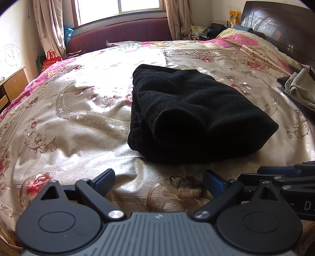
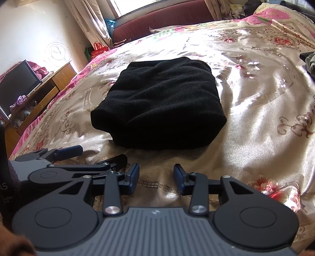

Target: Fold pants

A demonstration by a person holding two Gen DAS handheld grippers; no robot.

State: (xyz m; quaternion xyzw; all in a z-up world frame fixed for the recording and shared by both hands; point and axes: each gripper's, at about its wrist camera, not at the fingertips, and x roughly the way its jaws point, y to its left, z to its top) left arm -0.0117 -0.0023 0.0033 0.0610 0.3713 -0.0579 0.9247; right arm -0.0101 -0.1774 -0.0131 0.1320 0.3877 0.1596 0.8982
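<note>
A black fleecy pair of pants (image 1: 189, 116), folded into a thick squarish bundle, is seen lying on a shiny cream satin bedspread w/ pink and brown floral print (image 1: 78, 122), roughly mid-bed. The bundle is touched by neither tool. In the left wrist view, the left black two-finger gripper w/ blue pads (image 1: 158, 182) is held just short of the bundle's near edge, jaws spread wide apart, nothing but bedspread between them. In the right wrist view, the right black two-finger gripper w/ blue pads (image 2: 156, 180) is shown likewise near the bundle's front edge, jaws parted by a narrower gap, nothing gripped. The two tools are positioned side by side, each caught at the edge of the other's view.

Bkgd: a maroon upholstered bench (image 1: 122, 33) is set under a sunlit window (image 1: 120, 7) framed by beige patterned curtains (image 1: 49, 29). A dark wooden headboard (image 1: 281, 29) is visible at far right, and a crumpled pale green garment (image 1: 301, 88) is left at the bed's right edge. A black flat-screen TV (image 2: 18, 84) is seen on a wooden cabinet (image 2: 49, 88) along the left wall. A red shopping bag (image 1: 51, 59) sits by the curtains.
</note>
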